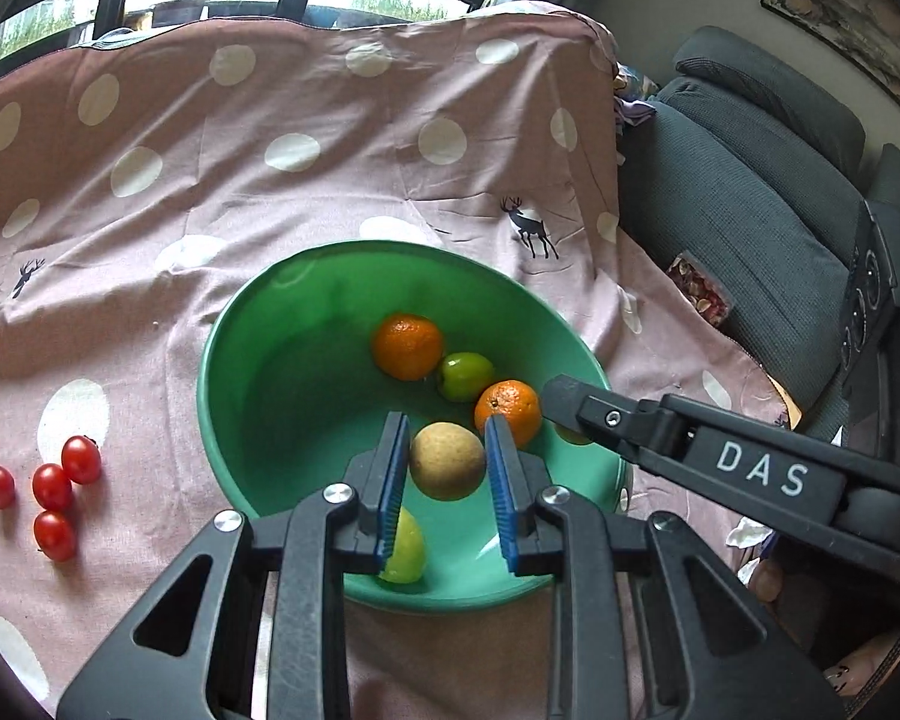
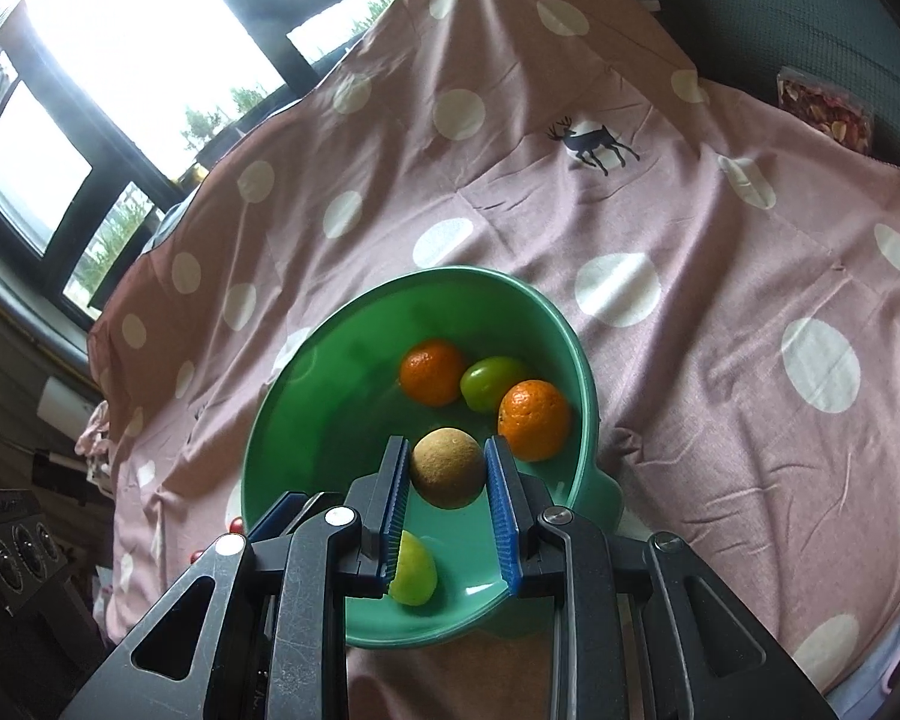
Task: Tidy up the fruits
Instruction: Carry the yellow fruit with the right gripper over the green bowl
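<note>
Five fruits lie in the green bowl (image 1: 234, 360).
Left gripper (image 1: 447, 450) and right gripper (image 2: 447, 462) hover above, each at its narrowest, pinching nothing.

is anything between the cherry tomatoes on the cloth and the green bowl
Nothing visible does. The four cherry tomatoes lie on bare cloth left of the green bowl; only its raised rim must be cleared.

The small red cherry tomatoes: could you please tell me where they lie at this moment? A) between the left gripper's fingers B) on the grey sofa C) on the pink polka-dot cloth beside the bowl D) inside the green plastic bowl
C: the four small red cherry tomatoes lie on the pink polka-dot cloth, outside the green plastic bowl.
</note>
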The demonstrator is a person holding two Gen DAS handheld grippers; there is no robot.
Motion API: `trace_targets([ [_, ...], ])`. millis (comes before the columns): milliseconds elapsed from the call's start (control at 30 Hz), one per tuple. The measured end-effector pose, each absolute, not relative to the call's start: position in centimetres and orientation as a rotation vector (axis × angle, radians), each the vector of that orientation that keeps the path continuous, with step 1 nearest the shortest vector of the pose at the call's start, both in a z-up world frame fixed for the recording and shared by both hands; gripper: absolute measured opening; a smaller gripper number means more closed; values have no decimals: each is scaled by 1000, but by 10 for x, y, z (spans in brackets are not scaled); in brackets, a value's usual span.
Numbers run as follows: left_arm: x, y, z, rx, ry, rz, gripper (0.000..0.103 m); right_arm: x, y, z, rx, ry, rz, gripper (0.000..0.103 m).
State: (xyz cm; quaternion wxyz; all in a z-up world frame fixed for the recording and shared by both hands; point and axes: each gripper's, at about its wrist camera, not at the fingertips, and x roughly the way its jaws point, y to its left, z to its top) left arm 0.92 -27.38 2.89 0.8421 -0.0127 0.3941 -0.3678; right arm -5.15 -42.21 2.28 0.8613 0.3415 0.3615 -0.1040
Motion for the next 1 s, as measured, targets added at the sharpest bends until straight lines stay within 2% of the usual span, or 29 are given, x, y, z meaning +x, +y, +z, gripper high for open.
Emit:
trace_targets([
  [1000, 9, -291, 15, 1, 864, -788, 27, -46, -422, 12, 700, 817, -248, 27],
])
